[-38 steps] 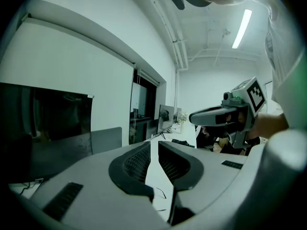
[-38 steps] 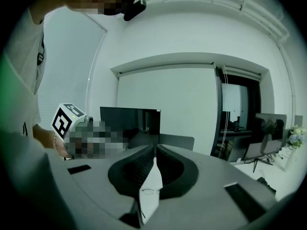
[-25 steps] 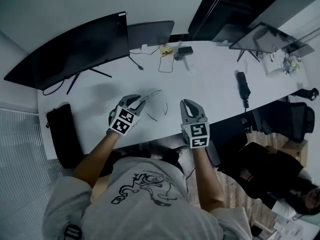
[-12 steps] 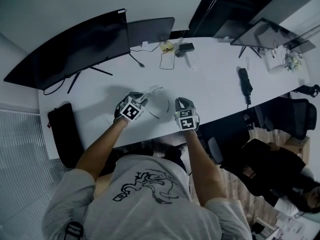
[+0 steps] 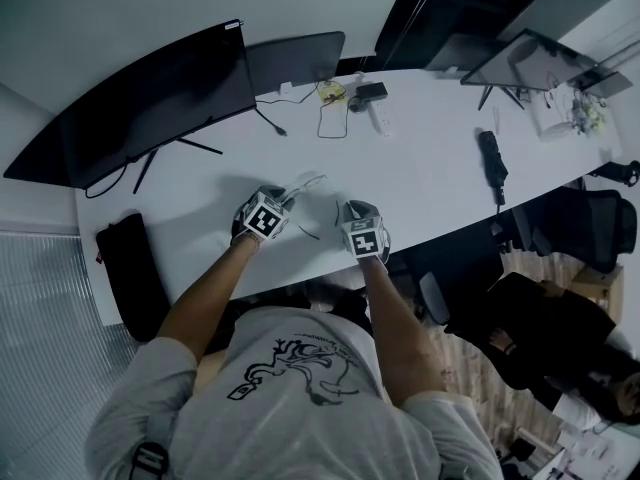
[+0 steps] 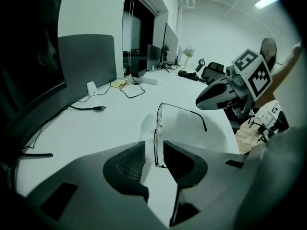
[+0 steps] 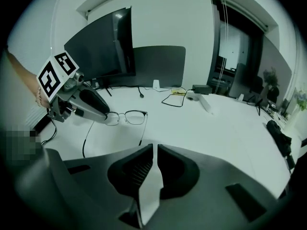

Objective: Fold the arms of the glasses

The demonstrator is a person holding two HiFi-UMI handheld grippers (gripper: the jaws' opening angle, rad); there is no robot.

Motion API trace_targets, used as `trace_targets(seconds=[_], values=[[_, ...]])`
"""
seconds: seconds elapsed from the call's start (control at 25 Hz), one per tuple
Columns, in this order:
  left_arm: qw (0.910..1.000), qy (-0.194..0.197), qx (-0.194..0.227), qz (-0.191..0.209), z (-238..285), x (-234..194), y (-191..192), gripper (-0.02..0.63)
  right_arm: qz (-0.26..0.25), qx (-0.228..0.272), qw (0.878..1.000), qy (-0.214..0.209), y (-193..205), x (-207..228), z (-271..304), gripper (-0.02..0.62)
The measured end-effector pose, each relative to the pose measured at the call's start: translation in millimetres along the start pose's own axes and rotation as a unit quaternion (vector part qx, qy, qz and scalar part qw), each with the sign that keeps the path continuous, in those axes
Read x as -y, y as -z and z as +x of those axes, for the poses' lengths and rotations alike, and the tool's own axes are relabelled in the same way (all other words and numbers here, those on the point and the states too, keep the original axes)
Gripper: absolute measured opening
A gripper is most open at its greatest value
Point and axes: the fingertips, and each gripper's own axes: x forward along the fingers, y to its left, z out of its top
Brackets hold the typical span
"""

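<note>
Thin-framed glasses [image 5: 314, 200] rest on the white table [image 5: 430, 168] with both arms spread open. My left gripper [image 5: 283, 198] is at their left end. In the left gripper view the jaws [image 6: 154, 143] stand open with the frame's end [image 6: 157, 128] between them, a gap on each side. My right gripper [image 5: 352, 211] hovers just right of the glasses, shut and empty [image 7: 155, 147]. From the right gripper view the lenses [image 7: 134, 117] face me, the left gripper [image 7: 108, 119] is at their left hinge, and one arm [image 7: 142, 133] points toward me.
A large dark monitor [image 5: 140, 93] and a second screen [image 5: 295, 60] stand at the table's back, with cables and a small device [image 5: 345, 98] near them. A black folded object [image 5: 490, 168] lies at the right. A black bag [image 5: 130, 273] hangs off the left corner.
Both grippers have sunk toward the table and the glasses went down with the left one. The right gripper has drawn left, closer to the glasses.
</note>
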Motion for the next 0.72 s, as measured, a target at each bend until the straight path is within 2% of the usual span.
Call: trace_targets(seconds=[0.4,0.72], values=[[1.0,0.003,0.004,-0.008,7.4,0.5,-0.1,0.044,0.035,-0.015,0.999,-0.014,10.7,-10.1,3.8,0.038],[0.9998,-0.007,0.013,-0.016,8.9,-1.4,-3.2,0.038,0.043,-0.028,0.998,-0.031,17.5,-17.6,7.6,0.037]])
